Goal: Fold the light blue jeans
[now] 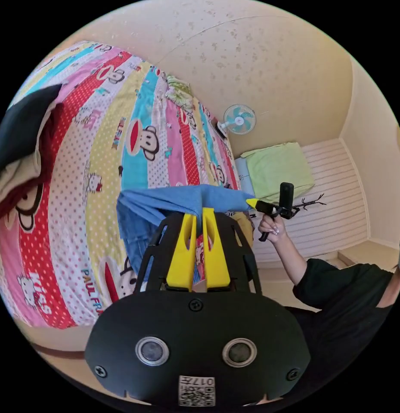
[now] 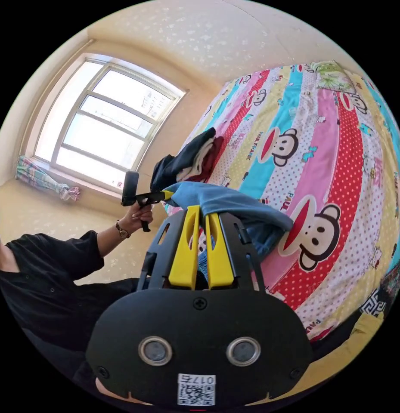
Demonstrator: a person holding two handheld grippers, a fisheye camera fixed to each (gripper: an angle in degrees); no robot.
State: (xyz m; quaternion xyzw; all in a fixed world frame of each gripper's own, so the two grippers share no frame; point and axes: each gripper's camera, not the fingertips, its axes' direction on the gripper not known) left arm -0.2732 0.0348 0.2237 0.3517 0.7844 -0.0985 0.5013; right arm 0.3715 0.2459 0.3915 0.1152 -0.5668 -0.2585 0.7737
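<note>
The light blue jeans (image 1: pixel 182 200) hang stretched in a band between the two grippers, above the bed. In the left gripper view my left gripper (image 1: pixel 200 214) has its yellow jaws shut on the near edge of the cloth. The right gripper (image 1: pixel 252 202), held in a hand, pinches the far end. In the right gripper view my right gripper (image 2: pixel 202 213) is shut on the jeans (image 2: pixel 225 200), which drape to the right over the bed. At the cloth's other end the left gripper (image 2: pixel 168 194) holds on with its yellow tip.
A striped cartoon bedsheet (image 1: pixel 135 142) covers the bed (image 2: pixel 320 180). A pile of dark and red clothes (image 1: pixel 19 142) (image 2: pixel 191 161) lies on it. Nearby are a fan (image 1: pixel 239 119), a green cloth (image 1: pixel 279 170), a window (image 2: pixel 105 129) and the person in black (image 2: pixel 40 275).
</note>
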